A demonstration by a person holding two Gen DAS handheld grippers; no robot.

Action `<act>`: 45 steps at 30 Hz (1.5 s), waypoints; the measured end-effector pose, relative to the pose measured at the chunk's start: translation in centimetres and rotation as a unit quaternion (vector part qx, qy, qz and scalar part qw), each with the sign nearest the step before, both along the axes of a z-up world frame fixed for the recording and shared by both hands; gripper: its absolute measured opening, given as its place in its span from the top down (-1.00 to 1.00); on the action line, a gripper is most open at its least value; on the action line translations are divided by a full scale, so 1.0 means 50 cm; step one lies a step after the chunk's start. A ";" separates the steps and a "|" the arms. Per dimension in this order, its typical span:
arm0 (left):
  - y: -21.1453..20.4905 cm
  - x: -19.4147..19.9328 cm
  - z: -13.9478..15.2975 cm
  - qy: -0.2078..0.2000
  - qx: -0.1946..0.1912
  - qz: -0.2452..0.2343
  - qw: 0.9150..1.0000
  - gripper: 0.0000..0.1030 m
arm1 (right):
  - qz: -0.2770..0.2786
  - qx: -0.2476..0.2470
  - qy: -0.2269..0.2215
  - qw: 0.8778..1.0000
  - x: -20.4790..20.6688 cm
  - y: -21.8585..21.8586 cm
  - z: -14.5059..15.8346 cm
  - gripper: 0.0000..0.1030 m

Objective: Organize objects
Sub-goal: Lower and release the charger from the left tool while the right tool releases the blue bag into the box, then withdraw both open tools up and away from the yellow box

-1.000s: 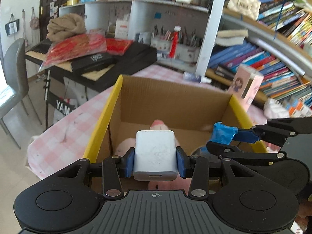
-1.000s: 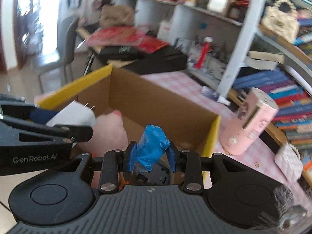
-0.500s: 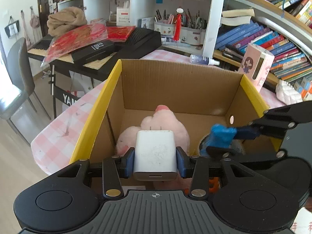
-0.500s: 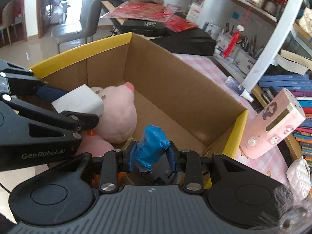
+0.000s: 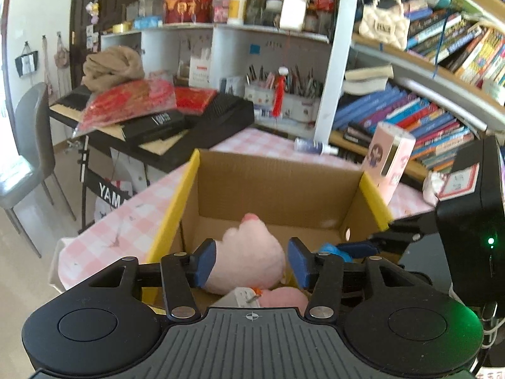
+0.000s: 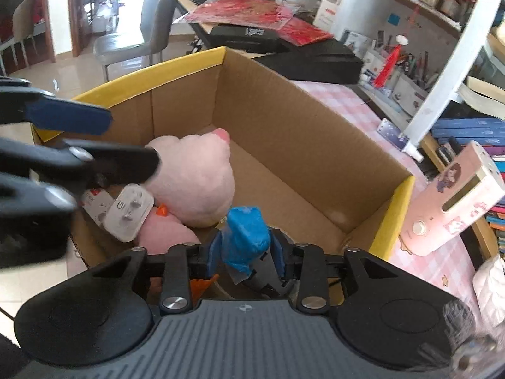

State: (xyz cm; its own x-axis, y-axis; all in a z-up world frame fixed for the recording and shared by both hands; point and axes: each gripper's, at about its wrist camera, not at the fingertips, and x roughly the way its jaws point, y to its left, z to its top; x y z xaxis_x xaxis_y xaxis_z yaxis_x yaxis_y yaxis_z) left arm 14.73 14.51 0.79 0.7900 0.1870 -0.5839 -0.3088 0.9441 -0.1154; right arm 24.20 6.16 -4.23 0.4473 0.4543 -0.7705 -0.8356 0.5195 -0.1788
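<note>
Dropping items into the cardboard box: our left tool has just spread, the white charger resting beside the plush; our right tool, loosening, pinches the blue-wrapped piece, next to release.

Two close wrist views angled down along each gripper, sharing the cardboard box interior.

Left gripper, right gripper: black ribbed housing, blue pads, silver screws (crosshair mark).
</note>
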 end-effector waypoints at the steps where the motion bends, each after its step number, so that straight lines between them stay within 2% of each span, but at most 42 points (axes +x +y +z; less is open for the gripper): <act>1: 0.001 -0.006 0.006 -0.006 0.000 0.002 1.000 -0.08 | -0.007 0.007 0.002 1.000 -0.003 -0.007 0.005 0.25; 8: 0.004 -0.060 0.034 -0.038 0.003 0.006 0.999 -0.35 | -0.052 0.043 -0.021 0.998 -0.060 -0.059 0.047 0.08; 15: 0.004 -0.129 0.041 -0.047 0.001 0.000 0.999 -0.67 | -0.107 0.086 -0.052 0.989 -0.165 -0.100 0.095 -0.15; 18: 0.005 -0.163 0.040 -0.049 -0.007 0.001 0.999 -0.71 | -0.149 0.106 -0.059 0.981 -0.217 -0.112 0.106 -0.33; 20: 0.004 -0.185 0.038 -0.047 -0.010 0.003 0.999 -0.76 | -0.173 0.114 -0.063 0.976 -0.250 -0.117 0.108 -0.53; 22: -0.001 -0.209 0.033 -0.044 -0.009 0.001 0.999 -0.80 | -0.198 0.117 -0.060 0.971 -0.287 -0.121 0.104 -0.61; 25: -0.013 -0.241 0.026 -0.039 -0.003 -0.008 0.999 -0.85 | -0.239 0.117 -0.060 0.962 -0.337 -0.131 0.095 -0.69; 32: -0.055 -0.296 0.006 -0.023 0.008 -0.035 0.999 -0.94 | -0.332 0.122 -0.095 0.931 -0.445 -0.171 0.069 -0.93; 40: -0.132 -0.310 0.003 -0.012 0.041 -0.112 0.993 -0.98 | -0.410 0.116 -0.081 0.901 -0.505 -0.240 0.047 -1.00; 45: -0.179 -0.311 0.006 -0.014 0.044 -0.155 0.987 -1.00 | -0.449 0.119 -0.083 0.882 -0.525 -0.282 0.048 -1.00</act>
